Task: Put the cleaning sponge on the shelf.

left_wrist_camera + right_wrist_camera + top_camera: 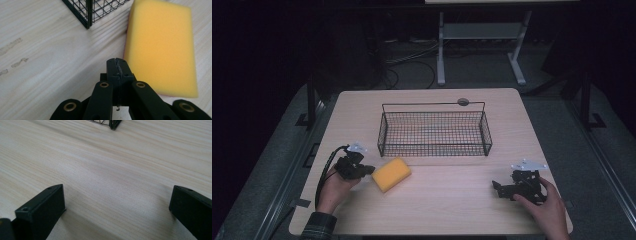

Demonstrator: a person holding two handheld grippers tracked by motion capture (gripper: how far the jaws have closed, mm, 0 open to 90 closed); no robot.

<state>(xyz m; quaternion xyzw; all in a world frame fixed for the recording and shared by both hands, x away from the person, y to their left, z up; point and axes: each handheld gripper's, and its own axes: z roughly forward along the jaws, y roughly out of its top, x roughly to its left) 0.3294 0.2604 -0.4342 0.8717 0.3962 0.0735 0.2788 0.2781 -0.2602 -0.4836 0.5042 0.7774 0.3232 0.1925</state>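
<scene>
A yellow sponge (391, 173) lies flat on the wooden table, just in front of the black wire basket (434, 150). My left gripper (367, 170) rests at the sponge's left end, jaws pressed together with nothing between them. In the left gripper view its shut tips (117, 65) sit right beside the sponge (161, 47), and a thin pink layer shows along the sponge's bottom edge. My right gripper (498, 189) lies at the table's front right in a hand, jaws wide apart. The right gripper view shows only bare wood between its two fingers (42, 207).
The basket holds nothing; its corners appear in the left gripper view (86, 12) and the right gripper view (113, 123). A round grommet (463, 102) is set in the table's far edge. A desk frame (482, 40) and cables stand on the floor beyond.
</scene>
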